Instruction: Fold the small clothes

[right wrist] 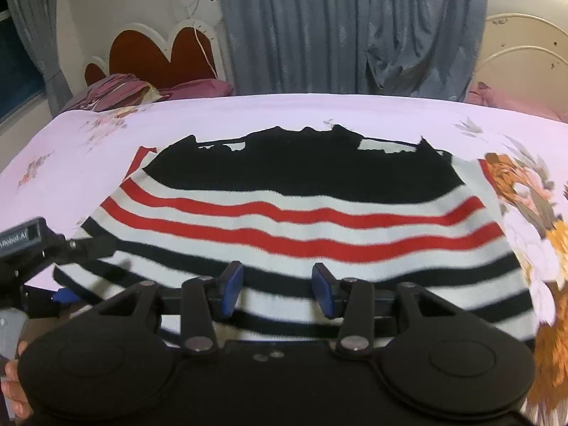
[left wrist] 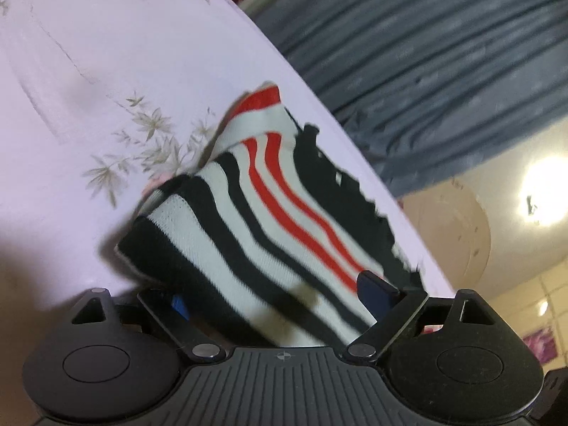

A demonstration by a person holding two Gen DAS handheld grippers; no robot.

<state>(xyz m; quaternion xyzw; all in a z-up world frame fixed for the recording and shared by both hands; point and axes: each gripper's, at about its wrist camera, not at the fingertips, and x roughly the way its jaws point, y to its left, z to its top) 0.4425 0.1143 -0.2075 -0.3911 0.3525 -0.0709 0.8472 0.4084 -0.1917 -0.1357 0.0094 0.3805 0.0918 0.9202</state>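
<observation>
A striped knit garment [right wrist: 301,220], banded in black, white and red with a ragged black upper edge, is lying spread across a pale lilac floral bedsheet [right wrist: 248,117]. In the right wrist view the right gripper [right wrist: 277,289] is hanging low over the garment's near hem, its blue pads [right wrist: 325,293] standing partly apart with striped cloth showing in the gap between them; neither pad is visibly pressing on the fabric, so nothing appears to be pinched there. At the left edge of that view the left gripper [right wrist: 65,269] is reaching in at the garment's left corner, with a bare hand [right wrist: 12,387] showing beneath it. In the left wrist view, which is tilted, the left gripper [left wrist: 280,293] is standing wide, its blue pads [left wrist: 378,289] flanking a raised, bunched portion of the garment [left wrist: 255,220]; the cloth is running down between the fingers, and whether the pads are actually clamping it I cannot tell. Grey-blue curtains [right wrist: 319,28] are hanging behind the bed, a red heart-shaped headboard [right wrist: 163,53] is standing to the left, and purple pillows [right wrist: 142,87] are lying beneath it.
</observation>
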